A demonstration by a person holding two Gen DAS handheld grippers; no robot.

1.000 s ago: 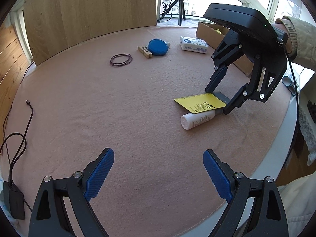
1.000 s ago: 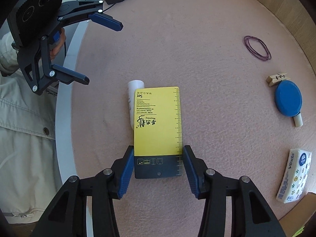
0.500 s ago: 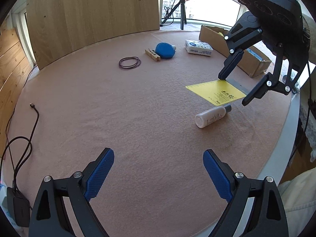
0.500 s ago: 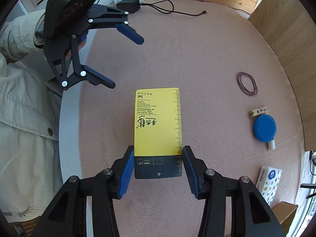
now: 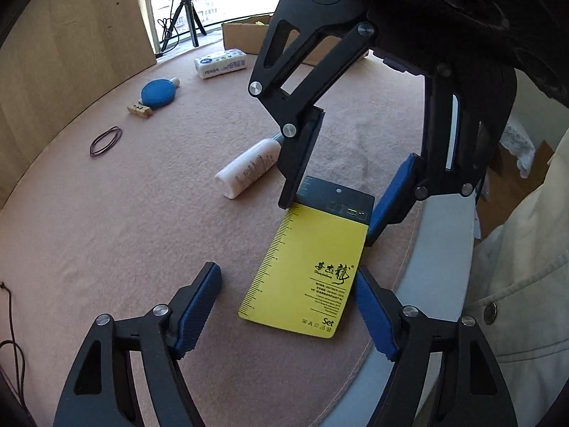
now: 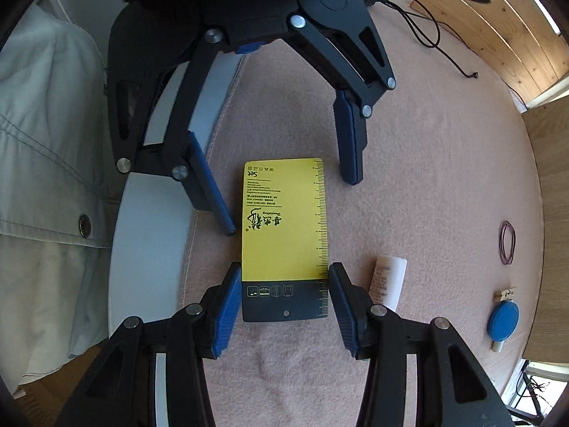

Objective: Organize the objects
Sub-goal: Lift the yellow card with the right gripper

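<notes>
Pink-clothed table (image 5: 142, 220) bears bottle (image 5: 249, 167), rubber bands (image 5: 105, 136).

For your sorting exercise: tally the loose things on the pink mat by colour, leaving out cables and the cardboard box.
Yellow: 1, card
Blue: 1, disc
White: 2, bottle, tissue pack
Wood: 1, clothespin
Dark: 1, rubber band
Total: 6

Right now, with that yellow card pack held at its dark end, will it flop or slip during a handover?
The yellow card pack juts straight out from the right gripper without sagging, so it is probably stiff. It looks thin and flat, likely light. Its smooth edges may slip.
</notes>
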